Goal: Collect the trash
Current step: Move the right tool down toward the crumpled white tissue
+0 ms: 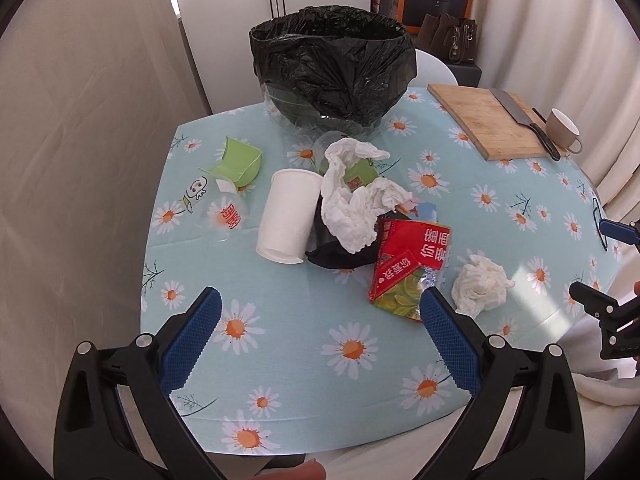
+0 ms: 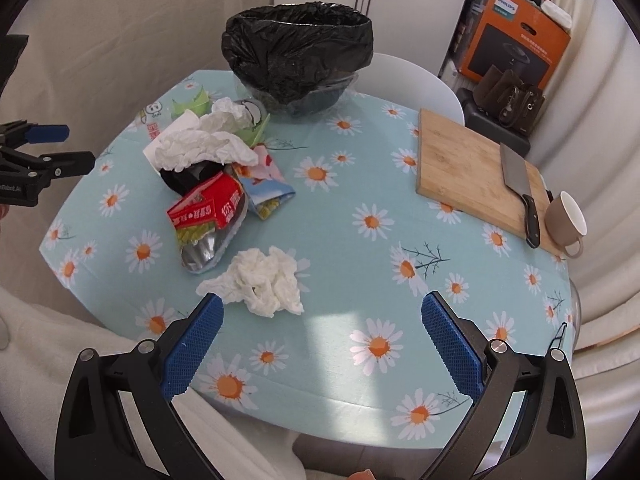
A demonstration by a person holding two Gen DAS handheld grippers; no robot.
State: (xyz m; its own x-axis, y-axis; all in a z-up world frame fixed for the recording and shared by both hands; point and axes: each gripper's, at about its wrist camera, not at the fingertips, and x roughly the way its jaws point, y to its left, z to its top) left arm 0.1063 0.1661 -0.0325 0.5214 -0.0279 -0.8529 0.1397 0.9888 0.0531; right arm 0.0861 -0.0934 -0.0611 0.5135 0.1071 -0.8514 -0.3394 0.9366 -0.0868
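Note:
A bin lined with a black bag [image 1: 332,64] [image 2: 298,52] stands at the far side of the daisy tablecloth [image 1: 300,340]. A trash pile lies mid-table: a white paper cup [image 1: 288,216] on its side, crumpled tissue [image 1: 356,196] [image 2: 200,144], a red snack wrapper [image 1: 408,264] [image 2: 208,212], a green cup [image 1: 240,160]. A lone tissue ball [image 1: 480,284] [image 2: 264,280] lies nearer. My left gripper [image 1: 320,308] is open and empty, its right finger beside the wrapper. My right gripper [image 2: 322,308] is open and empty, just short of the tissue ball.
A wooden cutting board [image 1: 488,120] [image 2: 472,172] with a cleaver [image 2: 520,188] and a brown mug [image 1: 562,128] [image 2: 566,216] sit at the right. A clear plastic cup [image 1: 226,216] lies left of the paper cup. Curtains surround the table.

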